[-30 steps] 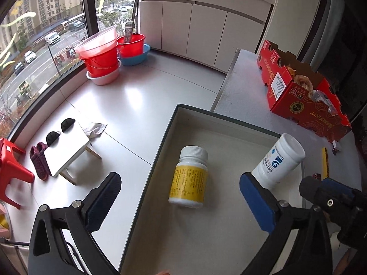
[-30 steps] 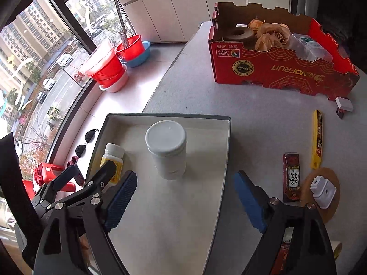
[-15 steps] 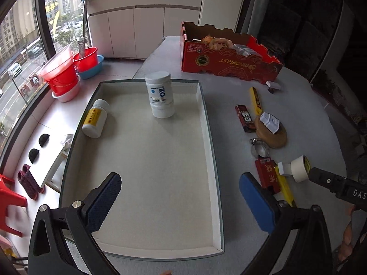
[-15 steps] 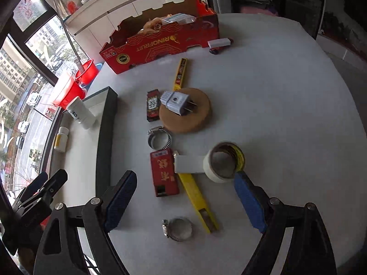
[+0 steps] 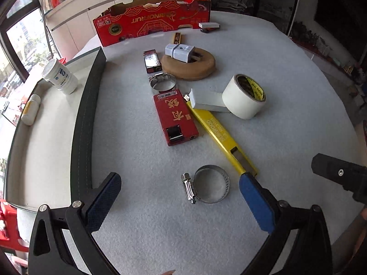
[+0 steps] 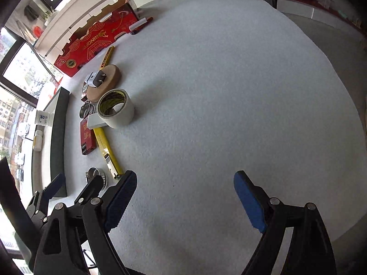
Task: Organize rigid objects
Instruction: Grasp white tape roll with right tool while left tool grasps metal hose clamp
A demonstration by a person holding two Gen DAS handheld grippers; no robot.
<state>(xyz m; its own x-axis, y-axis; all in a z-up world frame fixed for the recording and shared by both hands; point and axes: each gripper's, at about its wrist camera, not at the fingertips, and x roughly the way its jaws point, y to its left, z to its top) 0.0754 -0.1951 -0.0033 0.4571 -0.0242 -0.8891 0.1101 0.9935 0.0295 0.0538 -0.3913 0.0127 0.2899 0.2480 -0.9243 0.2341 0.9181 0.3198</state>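
My left gripper (image 5: 179,197) hangs wide open over the table (image 5: 286,73) with nothing in it; a steel hose clamp (image 5: 206,184) lies between its fingers, nearer the right pad (image 5: 255,202). From there, the yellow utility knife (image 5: 220,135) runs off toward 12 o'clock, its near end just beside that pad. A red flat box (image 5: 175,118) lies alongside the knife, the white tape roll (image 5: 244,96) at 1 o'clock. Further up sit a second hose clamp (image 5: 162,82), a wooden disc (image 5: 190,65) carrying a white plug adapter (image 5: 180,51), and the red carton (image 5: 153,21). At 10 o'clock the tray (image 5: 88,112) holds two white bottles (image 5: 59,75). My right gripper (image 6: 184,197) is also spread wide and empty, over bare table.
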